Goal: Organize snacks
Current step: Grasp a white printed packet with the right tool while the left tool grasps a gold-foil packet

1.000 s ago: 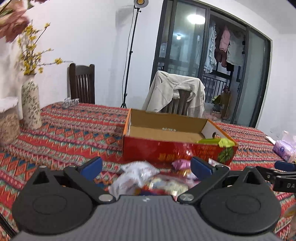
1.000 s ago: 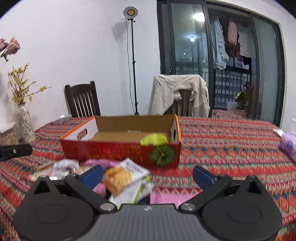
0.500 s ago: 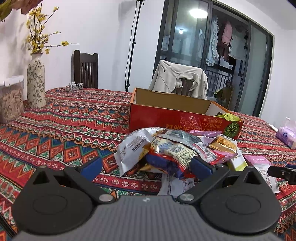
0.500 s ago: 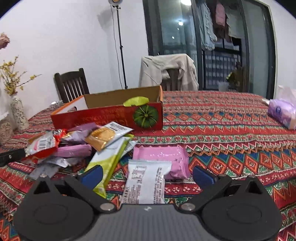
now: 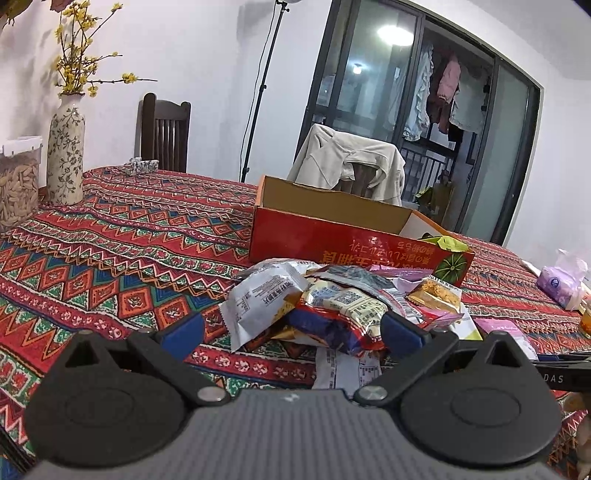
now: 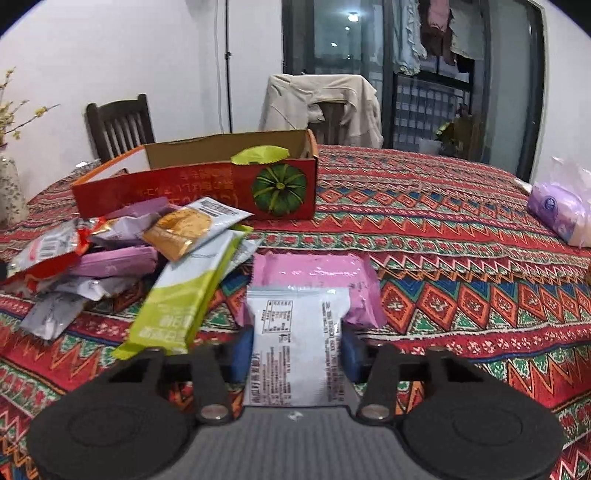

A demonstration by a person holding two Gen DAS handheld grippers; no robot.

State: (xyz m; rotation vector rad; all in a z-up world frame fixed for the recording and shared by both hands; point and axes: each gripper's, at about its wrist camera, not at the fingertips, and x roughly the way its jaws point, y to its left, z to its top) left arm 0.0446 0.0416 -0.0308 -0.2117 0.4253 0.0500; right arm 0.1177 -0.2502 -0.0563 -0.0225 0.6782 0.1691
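Two grippers work before a red cardboard box [image 6: 229, 188]. Left gripper [image 5: 293, 328] hovers spread beside the snack pile [image 5: 332, 295]. Right gripper [image 6: 297, 350] pinches a white snack packet [image 6: 297, 332] in front of the box; best lift it straight, clear of the pink packet [image 6: 317, 273] underneath.

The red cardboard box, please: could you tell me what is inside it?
Only one yellow-green packet shows at the red box's right end; the near wall hides the floor, so other contents cannot be seen.

The room is bright from a ceiling light [image 5: 395, 35] shining in the dark glass; picture edges bend round.
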